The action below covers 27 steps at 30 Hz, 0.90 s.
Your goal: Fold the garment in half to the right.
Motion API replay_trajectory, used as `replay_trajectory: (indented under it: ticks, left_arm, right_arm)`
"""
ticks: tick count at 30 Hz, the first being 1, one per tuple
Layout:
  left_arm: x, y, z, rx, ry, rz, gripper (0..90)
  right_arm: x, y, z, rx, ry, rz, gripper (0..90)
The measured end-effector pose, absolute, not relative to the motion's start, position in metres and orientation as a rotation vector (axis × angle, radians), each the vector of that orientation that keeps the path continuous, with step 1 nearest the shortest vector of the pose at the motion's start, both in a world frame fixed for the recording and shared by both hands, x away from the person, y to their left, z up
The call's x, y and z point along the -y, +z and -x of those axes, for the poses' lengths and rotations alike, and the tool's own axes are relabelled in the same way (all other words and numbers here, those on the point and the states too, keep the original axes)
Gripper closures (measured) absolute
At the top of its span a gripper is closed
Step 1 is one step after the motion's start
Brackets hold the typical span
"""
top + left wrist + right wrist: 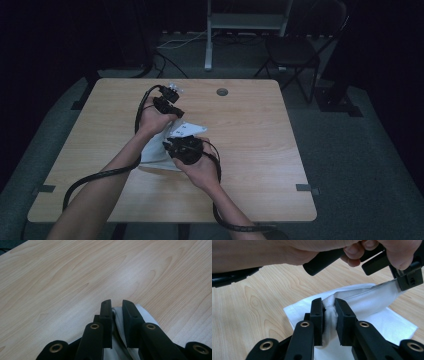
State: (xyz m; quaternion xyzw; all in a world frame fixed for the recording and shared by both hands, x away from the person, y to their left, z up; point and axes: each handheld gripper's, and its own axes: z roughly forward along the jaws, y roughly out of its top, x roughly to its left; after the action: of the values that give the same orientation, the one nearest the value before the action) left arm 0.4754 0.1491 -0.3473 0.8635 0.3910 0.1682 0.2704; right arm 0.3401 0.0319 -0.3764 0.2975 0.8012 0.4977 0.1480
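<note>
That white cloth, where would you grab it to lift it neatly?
By its edge, pinched from the side, as both grippers do: the right gripper clamps a bunched fold of the white cloth, the left gripper another edge. Thin, limp fabric needs gathered hems.

Right gripper (329, 305) with black jaws pinched on a bunched fold of white fabric cloth (362, 302), cloth on the light wooden table (249, 305), left gripper (408, 281) clamping its far stretched corner, hand (294, 250) above the cloth.

Both tools clamped: left tool (172, 111) raised beyond right tool (181, 146).
</note>
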Motion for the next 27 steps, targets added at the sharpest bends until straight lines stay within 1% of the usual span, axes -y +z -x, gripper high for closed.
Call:
replay_trajectory:
  ticks: [27]
  left_arm:
    - [-0.138, -0.356, -0.474, -1.036, 0.443, -2.35, 79.1]
  right_arm:
    - [-0.025, -0.385, -0.338, -2.309, 1.428, -0.877, 77.6]
